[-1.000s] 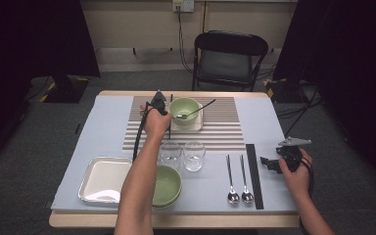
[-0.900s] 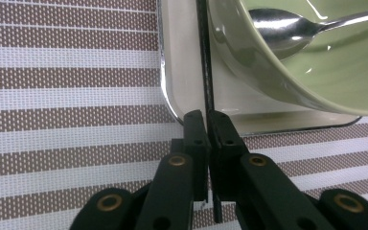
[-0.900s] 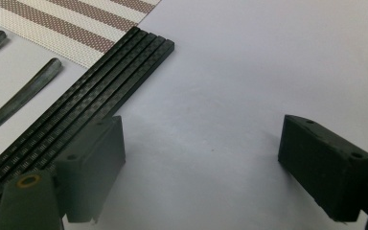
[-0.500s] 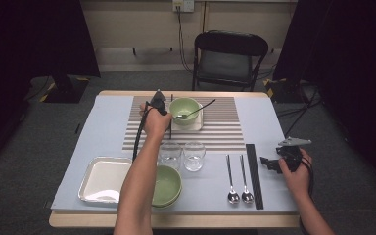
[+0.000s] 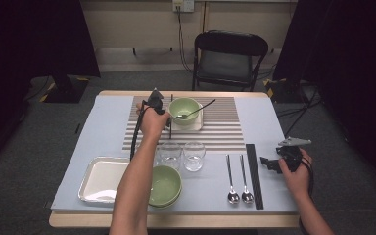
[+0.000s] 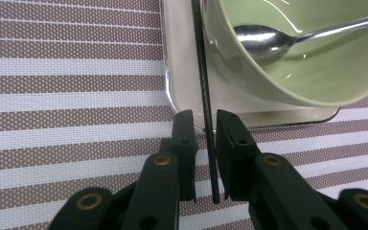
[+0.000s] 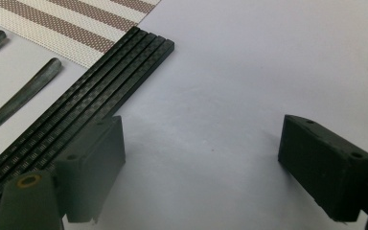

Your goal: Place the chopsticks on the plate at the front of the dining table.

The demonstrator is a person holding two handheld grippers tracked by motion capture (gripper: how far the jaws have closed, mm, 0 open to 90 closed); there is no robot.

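Observation:
My left gripper (image 6: 205, 120) reaches over the striped placemat (image 6: 67, 86), beside the far green bowl (image 6: 306, 62). A thin black chopstick (image 6: 202, 72) lies between its jaws. The jaws have just been opening, and a slim gap shows on each side of the stick. The stick leans along the small white dish (image 6: 182, 62) under the bowl, which holds a spoon (image 6: 263, 40). From above, the left gripper (image 5: 155, 102) sits left of the bowl (image 5: 184, 108). My right gripper (image 7: 201, 143) stands wide open over bare table, beside a black slatted strip (image 7: 91, 91).
Two glasses (image 5: 169, 152) (image 5: 194, 155) stand in front of the placemat. A second green bowl (image 5: 165, 185) and a metal tray (image 5: 100, 178) sit at the front left. Two spoons (image 5: 231, 176) lie left of the black strip (image 5: 254, 171). A folding chair (image 5: 230, 54) stands beyond the table.

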